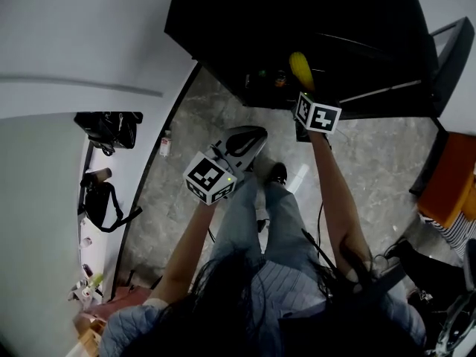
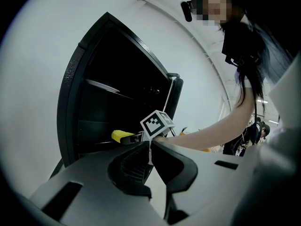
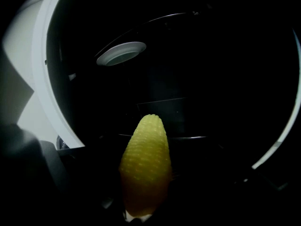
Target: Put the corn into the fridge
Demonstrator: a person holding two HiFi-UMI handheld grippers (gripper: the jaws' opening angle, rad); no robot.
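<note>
Pinching the corn (image 3: 145, 168), tip forward, right tool (image 3: 144, 199) at the open fridge (image 1: 297, 21); left tool (image 2: 150, 150) pressed together.

A grey stone floor (image 1: 372, 155) is seen below. On a pale surface (image 1: 134, 177) at the left, one black bag (image 1: 111, 129) is laid near a second black bag (image 1: 98, 199), with small bottles (image 1: 85, 285) farther along. An orange seat (image 1: 454, 177) is cut off at the right edge.

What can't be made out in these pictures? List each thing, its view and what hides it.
Fridge shelf contents, head view: too dark, small.
Corn base, right gripper view: lost in shadow at the bottom edge.
Small items at left, head view: too small.
Fridge's lower part, left gripper view: behind the left tool.
</note>
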